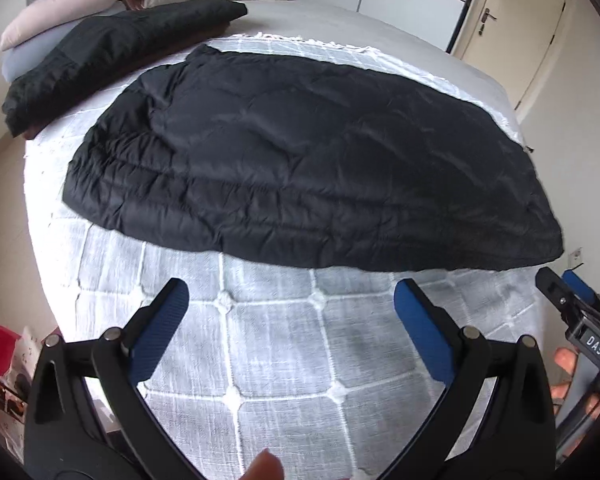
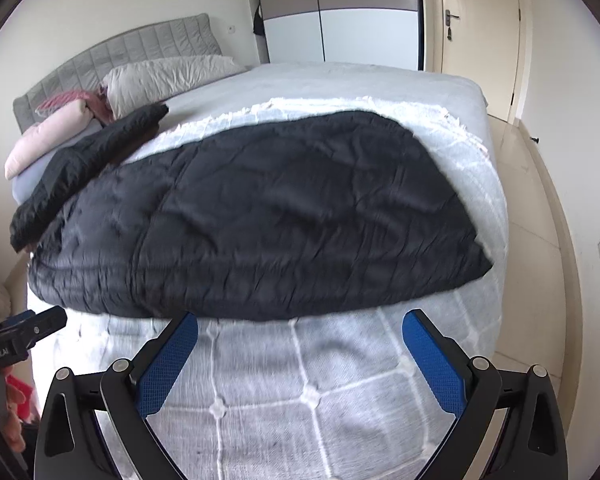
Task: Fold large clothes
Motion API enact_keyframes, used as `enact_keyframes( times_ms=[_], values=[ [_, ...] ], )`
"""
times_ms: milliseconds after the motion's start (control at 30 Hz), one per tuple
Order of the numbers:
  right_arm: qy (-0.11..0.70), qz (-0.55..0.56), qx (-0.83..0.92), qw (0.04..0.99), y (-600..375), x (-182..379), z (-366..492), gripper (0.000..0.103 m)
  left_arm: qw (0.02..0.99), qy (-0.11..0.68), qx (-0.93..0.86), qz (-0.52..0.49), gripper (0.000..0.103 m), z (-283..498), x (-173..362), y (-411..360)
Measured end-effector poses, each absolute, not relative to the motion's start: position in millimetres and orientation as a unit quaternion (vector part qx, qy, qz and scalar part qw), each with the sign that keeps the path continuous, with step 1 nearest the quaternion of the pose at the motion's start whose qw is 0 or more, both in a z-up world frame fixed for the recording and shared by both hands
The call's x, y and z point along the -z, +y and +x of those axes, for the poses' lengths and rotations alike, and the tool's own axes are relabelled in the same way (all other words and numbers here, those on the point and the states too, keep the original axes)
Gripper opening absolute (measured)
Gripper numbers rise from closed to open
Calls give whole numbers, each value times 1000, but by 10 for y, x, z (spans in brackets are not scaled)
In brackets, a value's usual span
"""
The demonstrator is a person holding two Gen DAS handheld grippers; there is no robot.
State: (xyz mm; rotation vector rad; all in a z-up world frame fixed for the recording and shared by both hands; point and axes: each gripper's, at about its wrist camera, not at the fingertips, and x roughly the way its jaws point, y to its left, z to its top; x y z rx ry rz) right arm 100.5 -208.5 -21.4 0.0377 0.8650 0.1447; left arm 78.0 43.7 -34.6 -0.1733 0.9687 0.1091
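Note:
A large black quilted garment [image 1: 300, 160] [image 2: 260, 216] lies spread flat on the white checked bedspread [image 1: 284, 344] [image 2: 300, 392]. My left gripper [image 1: 290, 292] hovers open over the bedspread just short of the garment's near edge, with nothing between its blue pads [image 1: 160, 332]. My right gripper [image 2: 300, 320] is open too, its tips almost at the same near edge, and holds nothing. In the left wrist view the right gripper [image 1: 568, 284] shows at the right edge. In the right wrist view the left gripper [image 2: 36, 326] shows at the left edge.
A second dark folded garment [image 1: 112, 52] [image 2: 88, 160] lies at the bed's far left by the pillows [image 1: 76, 4] [image 2: 168, 76]. A grey headboard [image 2: 124, 52], a wardrobe [image 2: 340, 20] and a door [image 2: 476, 40] stand beyond. Tiled floor [image 2: 532, 240] runs along the bed's right side.

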Motion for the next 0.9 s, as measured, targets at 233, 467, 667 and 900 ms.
enact_keyframes(
  times_ms=[233, 467, 667, 900],
  values=[
    [430, -28, -60, 900, -1863, 420, 1035, 103, 881, 464, -74, -63, 102, 783, 500, 375],
    [450, -44, -51, 890, -1752, 557, 1068, 103, 870, 482, -80, -72, 102, 843, 572, 318],
    [446, -49, -47, 892, -1695, 564, 1068, 103, 876, 473, -75, -52, 102, 817, 542, 145],
    [452, -50, -52, 889, -1656, 587, 1094, 103, 879, 469, -72, -46, 102, 820, 528, 44]
  ],
)
